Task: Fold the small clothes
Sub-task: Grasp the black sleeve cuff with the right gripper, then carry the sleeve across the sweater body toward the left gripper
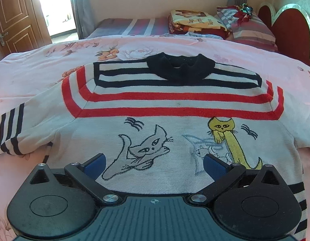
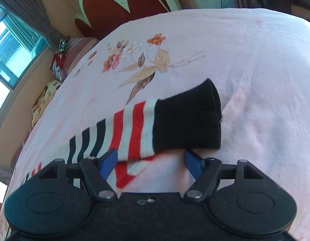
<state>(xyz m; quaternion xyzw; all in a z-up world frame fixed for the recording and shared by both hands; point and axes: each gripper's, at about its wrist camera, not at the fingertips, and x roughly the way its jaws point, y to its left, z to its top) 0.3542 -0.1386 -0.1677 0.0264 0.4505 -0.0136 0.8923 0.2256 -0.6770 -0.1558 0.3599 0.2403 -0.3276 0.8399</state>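
A small white knit sweater (image 1: 175,108) with red and navy stripes, a black collar and cat pictures lies flat, front up, on the pink floral bedspread (image 1: 44,68). My left gripper (image 1: 153,165) is open and hovers over the sweater's lower front, near the hem. In the right wrist view the sweater's right sleeve (image 2: 134,128), striped with a black cuff (image 2: 189,120), lies across the bedspread (image 2: 245,70). My right gripper (image 2: 151,161) is open with its blue fingers either side of the sleeve's near edge, by the cuff.
A second bed with folded blankets (image 1: 195,24) and pillows (image 1: 253,30) stands behind. A red heart-shaped headboard (image 1: 289,30) is at the right, also in the right wrist view (image 2: 118,6). A wooden door (image 1: 14,16) is at the far left.
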